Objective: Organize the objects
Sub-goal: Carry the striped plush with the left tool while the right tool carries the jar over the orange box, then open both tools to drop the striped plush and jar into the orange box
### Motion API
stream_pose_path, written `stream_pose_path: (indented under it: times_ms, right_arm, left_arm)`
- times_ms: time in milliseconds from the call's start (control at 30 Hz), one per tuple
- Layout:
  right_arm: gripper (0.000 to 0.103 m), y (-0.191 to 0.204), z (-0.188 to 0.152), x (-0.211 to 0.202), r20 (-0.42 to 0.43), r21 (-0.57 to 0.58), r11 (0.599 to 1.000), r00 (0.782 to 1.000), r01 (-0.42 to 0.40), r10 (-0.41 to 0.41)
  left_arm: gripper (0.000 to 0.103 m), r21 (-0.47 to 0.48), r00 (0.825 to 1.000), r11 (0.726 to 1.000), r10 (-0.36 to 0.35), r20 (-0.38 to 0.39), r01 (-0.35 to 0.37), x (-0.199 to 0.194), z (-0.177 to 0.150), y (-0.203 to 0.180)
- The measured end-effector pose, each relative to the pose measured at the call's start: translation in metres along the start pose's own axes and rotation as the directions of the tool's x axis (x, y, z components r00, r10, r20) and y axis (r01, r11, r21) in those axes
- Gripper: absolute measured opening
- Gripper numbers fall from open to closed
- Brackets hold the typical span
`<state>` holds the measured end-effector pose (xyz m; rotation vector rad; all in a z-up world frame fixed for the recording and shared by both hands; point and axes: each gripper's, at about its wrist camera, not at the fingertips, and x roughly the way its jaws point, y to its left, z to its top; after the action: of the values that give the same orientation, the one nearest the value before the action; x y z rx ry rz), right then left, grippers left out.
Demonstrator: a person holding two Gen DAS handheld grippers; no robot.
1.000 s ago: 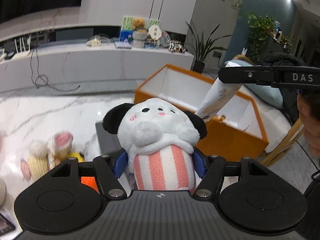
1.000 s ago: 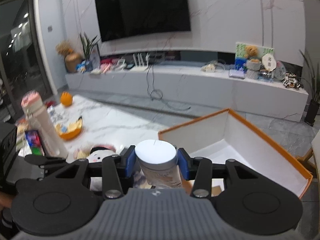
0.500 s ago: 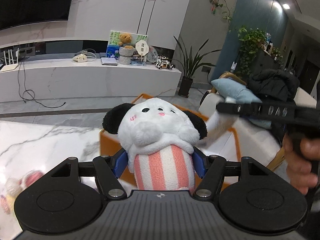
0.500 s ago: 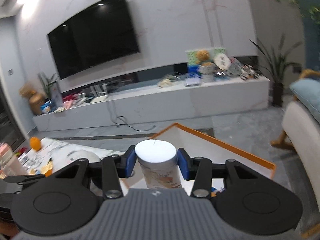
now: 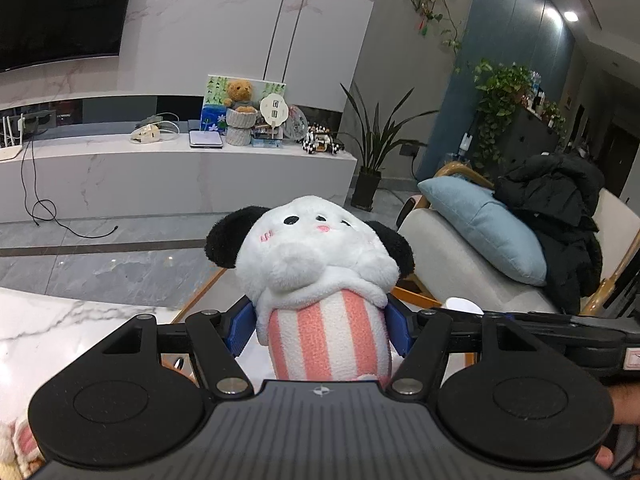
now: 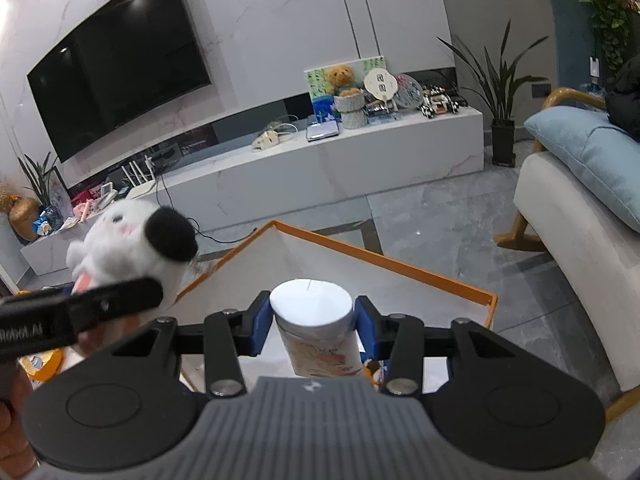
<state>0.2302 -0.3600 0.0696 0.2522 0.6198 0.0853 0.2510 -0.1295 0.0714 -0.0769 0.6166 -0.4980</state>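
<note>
Hidden or cut off, for your record:
- Plush toy point(image 5: 320, 276): base concealed behind your left tool point(image 5: 320, 330).
- Orange box point(image 6: 384, 264): floor largely masked by your right tool point(image 6: 314, 326) and its jar point(image 6: 320, 332).
- Striped item point(image 5: 22, 440), bottom left: cropped, possibly another plush.
- Jar label: unreadable.

Both hands have carried the panda plush point(image 5: 320, 276) and canister point(image 6: 316, 324) over the orange box point(image 6: 384, 264).

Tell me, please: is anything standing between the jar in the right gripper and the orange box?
Nothing visible does. The jar, clamped in the right gripper, hangs over the open box. The plush in the left gripper is off to its left.
</note>
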Motion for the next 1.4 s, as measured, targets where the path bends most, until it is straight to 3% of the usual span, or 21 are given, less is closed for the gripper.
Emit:
stream_pose_path:
  times_ms: [267,467,933,1300,1400]
  right_arm:
    - [0.047,-0.015,0.004,0.016,-0.049,0.029,0.999,0.998,0.042,-0.04]
    - [0.047,-0.017,0.001,0.032,-0.119,0.0,0.998,0.99,0.069,-0.069]
    - [0.046,-0.021,0.003,0.047,-0.118,-0.012,0.992,0.985,0.129,-0.129]
    - [0.05,-0.023,0.001,0.065,-0.145,-0.014,0.986,0.976,0.163,-0.164]
    - [0.059,-0.024,-0.001,0.068,-0.162,-0.011,0.986,0.972,0.169,-0.169]
  left_arm:
    - [0.077,-0.036,0.998,0.999,0.023,-0.062,-0.025,0.033,-0.002,0.003]
    - [0.077,-0.001,0.991,0.997,0.075,-0.113,-0.076,0.056,-0.007,0.004]
    - [0.078,0.042,0.972,0.992,0.128,-0.198,-0.122,0.079,-0.026,0.004]
    - [0.08,0.034,0.972,0.992,0.127,-0.195,-0.123,0.077,-0.024,0.005]
    - [0.081,0.038,0.973,0.992,0.126,-0.192,-0.121,0.077,-0.023,0.003]
